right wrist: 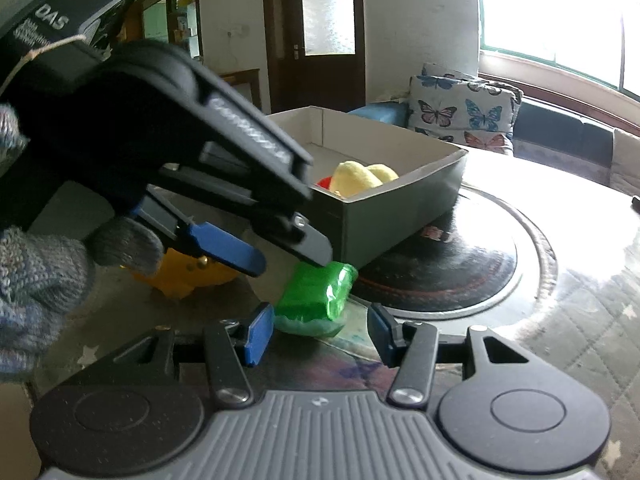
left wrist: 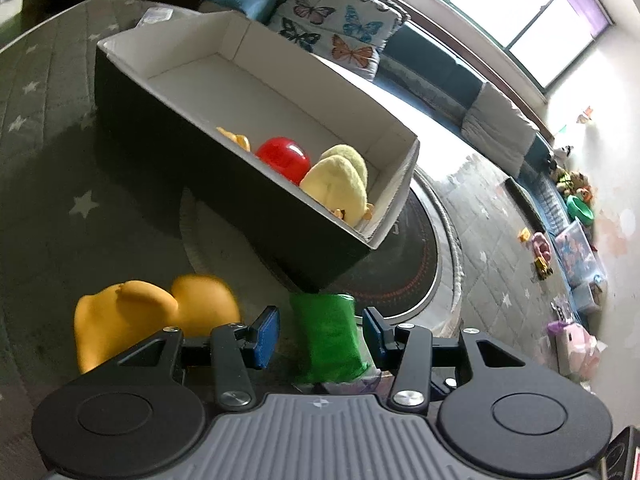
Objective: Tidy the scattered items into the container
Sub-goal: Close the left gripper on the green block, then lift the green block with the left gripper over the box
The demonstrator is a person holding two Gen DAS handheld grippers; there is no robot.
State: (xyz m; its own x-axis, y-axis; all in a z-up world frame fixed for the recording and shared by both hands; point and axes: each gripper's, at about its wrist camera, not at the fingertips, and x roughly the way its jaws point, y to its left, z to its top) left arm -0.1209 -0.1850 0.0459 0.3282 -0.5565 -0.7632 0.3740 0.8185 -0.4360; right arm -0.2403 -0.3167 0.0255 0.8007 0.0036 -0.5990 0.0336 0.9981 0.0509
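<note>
A green wrapped packet (left wrist: 328, 340) lies on the table just in front of the box's near corner; it also shows in the right wrist view (right wrist: 316, 300). My left gripper (left wrist: 322, 334) is open with the packet between its blue pads, not closed on it; it shows from the side in the right wrist view (right wrist: 292, 254), tips just above the packet. My right gripper (right wrist: 318, 334) is open and empty, low, close behind the packet. An orange toy (left wrist: 132, 316) lies left of the packet. The dark box (left wrist: 224, 184) with a white inside holds a red ball (left wrist: 282, 156) and a yellow plush (left wrist: 336, 188).
The box stands partly on a round dark turntable (right wrist: 460, 272). A butterfly cushion (right wrist: 464, 112) and a blue bench lie behind the table. Toys litter the floor at the far right (left wrist: 560, 264). A gloved hand (right wrist: 36, 280) holds the left gripper.
</note>
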